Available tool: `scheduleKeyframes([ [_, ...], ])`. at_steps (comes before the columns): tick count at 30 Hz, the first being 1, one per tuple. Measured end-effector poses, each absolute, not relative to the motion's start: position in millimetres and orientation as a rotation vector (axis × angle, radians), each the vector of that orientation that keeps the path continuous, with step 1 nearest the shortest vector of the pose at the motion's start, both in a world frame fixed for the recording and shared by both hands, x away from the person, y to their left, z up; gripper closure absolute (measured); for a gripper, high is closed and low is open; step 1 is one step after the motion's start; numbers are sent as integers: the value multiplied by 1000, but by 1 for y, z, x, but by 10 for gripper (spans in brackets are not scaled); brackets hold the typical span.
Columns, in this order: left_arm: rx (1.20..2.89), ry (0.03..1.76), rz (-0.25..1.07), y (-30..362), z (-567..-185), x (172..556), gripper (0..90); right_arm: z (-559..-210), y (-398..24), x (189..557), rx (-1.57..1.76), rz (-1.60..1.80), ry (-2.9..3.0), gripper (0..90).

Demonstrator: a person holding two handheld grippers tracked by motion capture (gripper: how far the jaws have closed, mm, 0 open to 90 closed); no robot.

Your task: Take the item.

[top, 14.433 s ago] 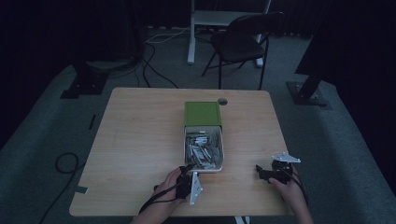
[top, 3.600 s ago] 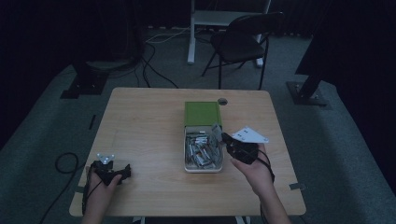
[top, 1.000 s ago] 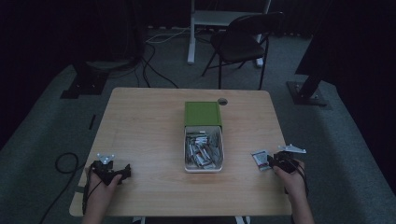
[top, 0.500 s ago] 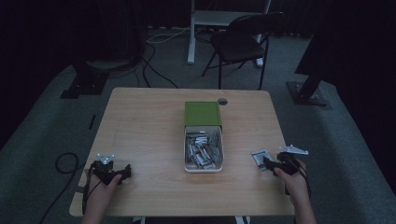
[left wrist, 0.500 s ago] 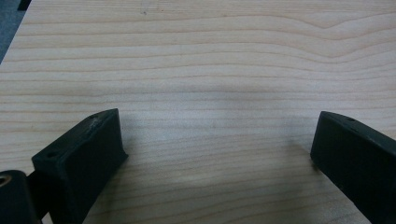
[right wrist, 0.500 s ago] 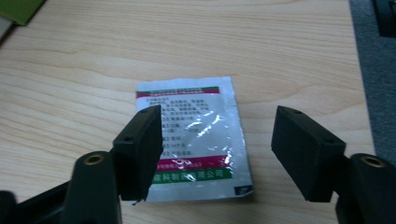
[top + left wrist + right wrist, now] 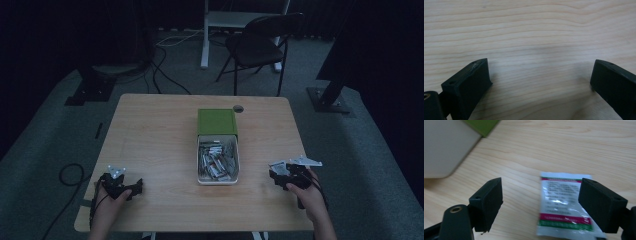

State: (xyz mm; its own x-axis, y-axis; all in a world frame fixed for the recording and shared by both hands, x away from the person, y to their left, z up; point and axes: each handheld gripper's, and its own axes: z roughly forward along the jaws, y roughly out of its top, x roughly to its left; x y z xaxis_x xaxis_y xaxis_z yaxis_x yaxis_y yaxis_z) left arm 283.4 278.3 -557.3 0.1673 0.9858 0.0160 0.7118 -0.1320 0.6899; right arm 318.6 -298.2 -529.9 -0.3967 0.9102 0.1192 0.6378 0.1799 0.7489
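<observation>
- The right gripper (image 7: 540, 205) hangs low over the pale wooden table (image 7: 150, 135), jaws spread wide and gripping nothing; I'd guess that suits a release or a fresh pickup.
- A small white sachet with red and green bands (image 7: 565, 205) lies flat between those jaws, nearer the right-hand one, its long axis running straight away from the gripper.
- The left gripper (image 7: 540, 82) rests wide open, empty, over bare wood.
- The white tray of packets (image 7: 218, 161), its green lid (image 7: 216, 122) behind, sits off beyond the right gripper's left-hand jaw.

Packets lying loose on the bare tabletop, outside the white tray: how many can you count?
1. A single packet with red and green bands lies flat between the open right tongs, right of the tray. The tray holds a heap more; any hidden under the hands can't be ruled out.
</observation>
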Motion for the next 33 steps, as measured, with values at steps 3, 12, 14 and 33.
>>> scheduleKeyframes([
  [3, 1946, 1546, 656, 275, -557, 282, 33, -530, -293, 318, 1434, 1070, 2131, 165],
  [12, 2036, 1406, 617, 251, -553, 279, 33, -537, -279, 312, 1288, 1118, 2215, 138],
  [14, 2047, 1378, 612, 246, -551, 279, 33, -537, -277, 311, 1263, 1152, 2235, 137],
  [33, 2147, 1112, 501, 196, -544, 265, 33, -543, -251, 297, 956, 1185, 2367, 136],
])
